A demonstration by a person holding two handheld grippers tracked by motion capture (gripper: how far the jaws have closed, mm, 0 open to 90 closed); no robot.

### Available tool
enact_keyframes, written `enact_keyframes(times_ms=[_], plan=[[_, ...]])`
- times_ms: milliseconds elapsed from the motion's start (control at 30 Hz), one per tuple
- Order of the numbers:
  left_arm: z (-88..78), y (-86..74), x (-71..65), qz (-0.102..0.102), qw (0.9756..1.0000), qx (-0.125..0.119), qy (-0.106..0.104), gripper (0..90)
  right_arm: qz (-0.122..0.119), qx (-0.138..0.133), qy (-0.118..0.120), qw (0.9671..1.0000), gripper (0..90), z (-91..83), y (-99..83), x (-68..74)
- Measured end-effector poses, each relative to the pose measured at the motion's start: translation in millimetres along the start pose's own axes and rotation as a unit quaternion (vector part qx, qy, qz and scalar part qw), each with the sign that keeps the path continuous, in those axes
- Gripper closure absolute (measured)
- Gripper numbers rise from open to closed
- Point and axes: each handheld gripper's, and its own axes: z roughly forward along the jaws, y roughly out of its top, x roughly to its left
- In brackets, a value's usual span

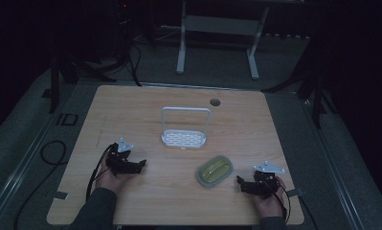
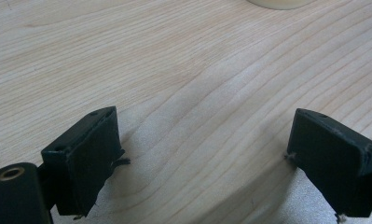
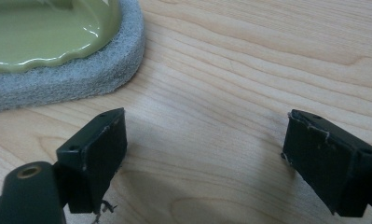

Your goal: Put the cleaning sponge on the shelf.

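A green dish lies on a grey felt pad on the wooden table, right of centre. A white wire rack with an upright handle stands behind it, mid-table. My left gripper rests near the front left, open, with bare wood between its jaws. My right gripper sits at the front right, just right of the dish, open and empty. In the right gripper view the green dish and its grey felt pad fill the upper left.
A round cable hole sits near the table's far edge. Black cables trail on the floor to the left. A white table frame stands beyond the table. A pale object's rim peeks at the top of the left gripper view.
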Motion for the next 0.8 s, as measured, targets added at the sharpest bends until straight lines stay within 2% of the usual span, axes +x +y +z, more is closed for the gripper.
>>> enact_keyframes(times_ms=[100,167,233,467,500,533,633,800], plan=[[0.0,0.0,0.0,0.0,1.0,0.0,0.0,9.6,0.005,0.0,-0.004,1.0,14.0,0.2,0.4,1.1],[0.0,0.0,0.0,0.0,1.0,0.0,0.0,9.6,0.013,0.002,-0.012,0.9998,21.2,-1.9,1.0,2.5],[0.0,0.0,-0.1,-0.001,1.0,0.0,0.001,9.6,0.023,0.004,-0.007,0.9997,23.6,-5.3,2.4,4.6],[0.0,0.0,-0.1,-0.001,1.0,0.0,0.0,9.6,0.006,-0.012,-0.005,0.9999,31.5,-17.5,11.2,18.5],[0.0,0.0,-0.1,0.0,1.0,0.0,0.0,9.6,-0.001,-0.02,-0.001,0.9998,39.1,-22.9,14.3,23.1],[0.0,0.0,-0.1,0.0,1.0,0.0,0.0,9.5,-0.001,-0.02,-0.001,0.9998,39.1,-22.9,14.3,23.1],[0.0,0.0,-0.1,-0.001,1.0,0.0,0.0,9.6,-0.012,-0.033,0.014,0.9993,54.7,-32.2,20.1,30.6],[0.0,0.0,-0.1,-0.001,1.0,0.0,0.0,9.6,-0.023,-0.041,0.034,0.9983,65.0,-38.0,30.4,45.3]])
